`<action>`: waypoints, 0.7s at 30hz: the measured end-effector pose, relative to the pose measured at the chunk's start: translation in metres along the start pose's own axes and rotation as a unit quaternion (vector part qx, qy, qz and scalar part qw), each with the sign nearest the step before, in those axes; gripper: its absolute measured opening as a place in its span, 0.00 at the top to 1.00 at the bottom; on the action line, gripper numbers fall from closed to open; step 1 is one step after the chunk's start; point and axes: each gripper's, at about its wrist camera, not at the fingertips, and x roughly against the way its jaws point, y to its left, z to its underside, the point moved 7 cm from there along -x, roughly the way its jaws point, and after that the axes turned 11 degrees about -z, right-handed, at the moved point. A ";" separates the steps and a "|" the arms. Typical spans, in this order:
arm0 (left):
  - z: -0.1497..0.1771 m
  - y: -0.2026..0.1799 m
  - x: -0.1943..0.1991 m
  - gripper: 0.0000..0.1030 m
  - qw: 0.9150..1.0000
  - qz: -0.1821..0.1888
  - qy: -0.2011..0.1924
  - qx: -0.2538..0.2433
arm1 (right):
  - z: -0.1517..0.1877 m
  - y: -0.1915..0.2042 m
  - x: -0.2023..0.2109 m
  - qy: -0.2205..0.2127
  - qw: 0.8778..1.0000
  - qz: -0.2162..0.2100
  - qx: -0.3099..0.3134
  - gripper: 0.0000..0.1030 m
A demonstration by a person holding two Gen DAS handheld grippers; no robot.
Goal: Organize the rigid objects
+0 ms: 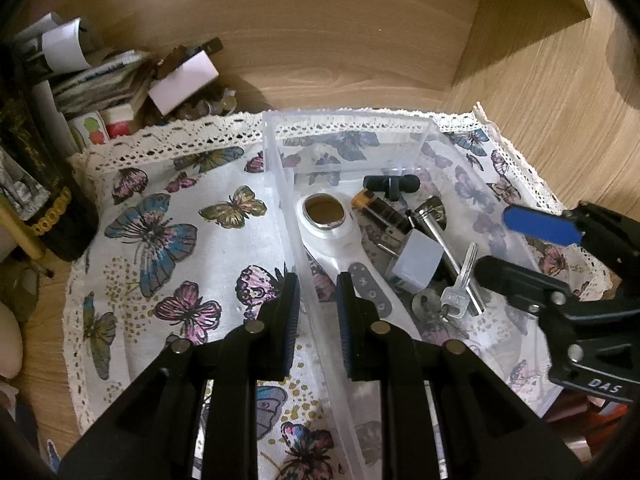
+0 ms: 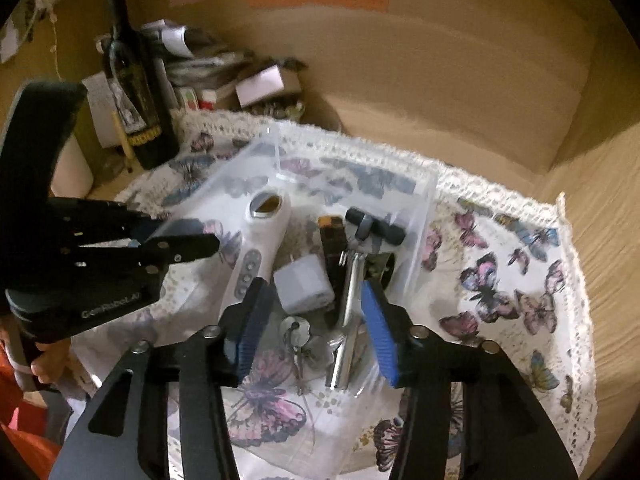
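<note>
A clear plastic box point(image 1: 276, 168) point(image 2: 424, 216) stands on a butterfly cloth point(image 1: 160, 240). In it lie a white handheld device with a round lens point(image 1: 332, 232) point(image 2: 256, 240), a white charger cube point(image 1: 416, 264) point(image 2: 304, 284), a dark lighter-like item point(image 1: 380, 210), a black T-shaped part point(image 1: 392, 184) point(image 2: 374, 226), a chrome tool point(image 1: 440, 232) point(image 2: 348, 320) and keys point(image 1: 460, 288) point(image 2: 296, 336). My left gripper point(image 1: 318, 300) straddles the box's left wall, its jaws narrowly apart on either side of it. My right gripper point(image 2: 312, 320) is open above the keys and chrome tool; it also shows in the left wrist view point(image 1: 508, 240).
A dark wine bottle point(image 2: 136, 92) stands at the back left beside a pile of papers, small boxes and coins point(image 1: 160, 84). Wooden walls close in the back and right. The cloth's lace edge point(image 1: 516, 148) reaches near the right wall.
</note>
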 end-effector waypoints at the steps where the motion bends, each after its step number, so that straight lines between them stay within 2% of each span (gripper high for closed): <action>1: -0.001 0.000 0.004 0.83 1.000 -0.003 -0.005 -0.001 | -0.002 0.001 0.005 -0.009 1.000 0.002 0.005 0.50; 2: -0.003 0.000 0.010 0.80 1.000 -0.008 -0.012 -0.001 | -0.003 0.001 0.009 -0.015 1.000 0.003 0.007 0.44; 3: -0.005 0.001 0.015 0.71 1.000 -0.011 -0.021 -0.001 | -0.004 0.002 0.015 -0.026 1.000 0.005 0.008 0.40; 4: -0.007 0.000 0.023 0.61 0.999 -0.014 -0.032 0.001 | -0.006 0.002 0.020 -0.035 0.999 0.007 0.009 0.30; 5: -0.009 -0.001 0.030 0.57 0.999 -0.015 -0.042 0.002 | -0.008 0.002 0.028 -0.050 0.999 0.013 0.008 0.22; 7: -0.012 -0.004 0.048 0.50 0.997 -0.026 -0.069 0.001 | -0.010 0.001 0.040 -0.073 0.997 0.018 0.008 0.16; 8: -0.013 -0.005 0.056 0.48 0.996 -0.031 -0.080 0.001 | -0.011 0.001 0.047 -0.083 0.996 0.020 0.008 0.15; 10: -0.016 -0.009 0.076 0.34 0.993 -0.034 -0.110 0.008 | -0.012 0.002 0.062 -0.106 0.994 0.023 0.010 0.13; 12: -0.017 -0.013 0.093 0.26 0.990 -0.033 -0.135 0.020 | -0.013 0.002 0.077 -0.130 0.991 0.028 0.008 0.12; 13: -0.016 -0.015 0.102 0.22 0.988 -0.035 -0.150 0.025 | -0.013 0.002 0.085 -0.143 0.989 0.031 0.009 0.07; 14: -0.016 -0.018 0.112 0.20 0.985 -0.039 -0.166 0.028 | -0.013 0.003 0.096 -0.161 0.986 0.039 0.013 0.00; 16: -0.016 -0.023 0.131 0.12 0.979 -0.048 -0.196 0.031 | -0.011 0.005 0.112 -0.189 0.980 0.050 0.021 0.00; 21: -0.009 -0.033 0.172 0.02 0.960 -0.077 -0.268 0.040 | -0.004 0.012 0.150 -0.237 0.969 0.058 0.030 0.00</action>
